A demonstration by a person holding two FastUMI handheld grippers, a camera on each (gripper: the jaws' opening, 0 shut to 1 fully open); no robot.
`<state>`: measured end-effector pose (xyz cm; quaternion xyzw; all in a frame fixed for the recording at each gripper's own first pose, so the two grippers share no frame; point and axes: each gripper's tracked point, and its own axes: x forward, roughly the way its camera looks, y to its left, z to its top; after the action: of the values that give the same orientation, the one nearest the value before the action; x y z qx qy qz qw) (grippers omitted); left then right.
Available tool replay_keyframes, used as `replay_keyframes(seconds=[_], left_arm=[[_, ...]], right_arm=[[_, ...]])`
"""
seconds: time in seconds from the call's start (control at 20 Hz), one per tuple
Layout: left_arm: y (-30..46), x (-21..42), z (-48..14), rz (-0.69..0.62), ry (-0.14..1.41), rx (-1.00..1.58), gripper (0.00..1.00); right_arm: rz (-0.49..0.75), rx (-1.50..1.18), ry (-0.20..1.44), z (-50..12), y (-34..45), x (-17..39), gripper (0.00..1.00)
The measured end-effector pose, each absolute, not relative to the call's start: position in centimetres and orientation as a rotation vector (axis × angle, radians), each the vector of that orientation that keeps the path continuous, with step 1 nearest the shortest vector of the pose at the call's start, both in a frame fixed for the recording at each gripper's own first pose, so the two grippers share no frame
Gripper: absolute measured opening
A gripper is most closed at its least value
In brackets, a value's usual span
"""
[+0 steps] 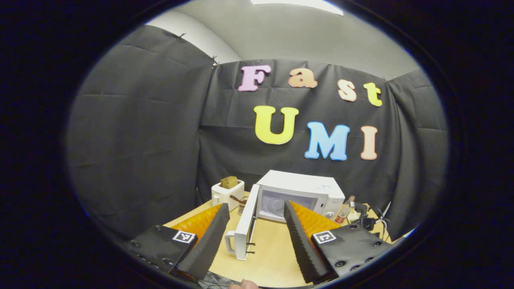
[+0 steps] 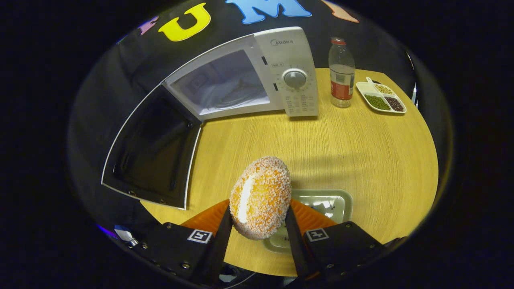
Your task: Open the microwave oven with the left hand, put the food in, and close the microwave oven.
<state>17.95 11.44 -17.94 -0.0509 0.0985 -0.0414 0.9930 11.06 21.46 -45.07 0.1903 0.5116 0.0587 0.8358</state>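
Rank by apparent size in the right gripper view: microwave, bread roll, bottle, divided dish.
1. microwave
2. bread roll, inflated by nearness to the camera, gripped by the right gripper
3. bottle
4. divided dish, close to the bottle

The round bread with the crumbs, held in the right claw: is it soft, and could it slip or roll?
The crumb-coated bun is probably soft and light: it looks like filled bread, so a hard squeeze may dent it. The right claw grips its rounded lower sides, so it could slip. Its egg shape suggests it may roll once set down.

Black cloth walls (image 1: 136,132), pale ceiling (image 1: 305,36) with light panel (image 1: 297,5), round wooden table (image 2: 361,152).
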Motion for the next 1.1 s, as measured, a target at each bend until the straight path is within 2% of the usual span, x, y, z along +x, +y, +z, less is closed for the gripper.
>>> replay_keyframes(seconds=[0.05, 0.15, 0.25, 0.3, 0.35, 0.45, 0.5, 0.6, 0.65, 0.8, 1.0, 1.1], left_arm=[[12.2, 19.0, -18.3, -0.117, 0.188, -0.072, 0.85], [13.0, 20.9, -20.0, -0.190, 0.207, -0.050, 0.95], [13.0, 22.5, -21.1, -0.263, 0.218, -0.073, 0.86], [13.0, 23.2, -21.9, -0.293, 0.231, -0.082, 0.86], [13.1, 24.0, -22.6, -0.314, 0.240, -0.086, 0.95], [13.3, 25.2, -23.5, -0.351, 0.249, -0.096, 0.85], [13.3, 25.8, -24.0, -0.367, 0.254, -0.103, 0.91], [13.2, 26.7, -24.5, -0.394, 0.265, -0.125, 0.91], [13.1, 27.3, -24.8, -0.409, 0.271, -0.138, 0.96], [13.3, 28.4, -25.7, -0.443, 0.280, -0.145, 0.86], [14.4, 29.6, -26.8, -0.462, 0.294, -0.153, 0.85], [15.1, 29.9, -27.2, -0.465, 0.300, -0.172, 0.85]], right_arm=[[0.109, 0.408, 1.071, -44.7, 22.0, 11.9, 0.70], [0.074, 0.451, 1.046, -43.8, 23.6, 13.4, 0.70], [0.054, 0.489, 1.014, -43.2, 25.3, 15.3, 0.69], [0.052, 0.504, 1.002, -43.0, 26.4, 16.3, 0.69], [0.048, 0.523, 0.992, -43.0, 27.5, 17.4, 0.67], [0.030, 0.564, 0.964, -43.2, 29.2, 19.8, 0.67], [0.013, 0.600, 0.948, -43.3, 30.1, 21.0, 0.69], [-0.021, 0.686, 0.914, -43.4, 31.6, 23.6, 0.69], [-0.036, 0.727, 0.897, -43.5, 32.3, 24.9, 0.69], [-0.100, 0.802, 0.843, -44.3, 33.5, 28.8, 0.69], [-0.178, 0.886, 0.752, -45.7, 34.1, 33.7, 0.67], [-0.202, 0.936, 0.714, -46.3, 34.5, 35.8, 0.69]])
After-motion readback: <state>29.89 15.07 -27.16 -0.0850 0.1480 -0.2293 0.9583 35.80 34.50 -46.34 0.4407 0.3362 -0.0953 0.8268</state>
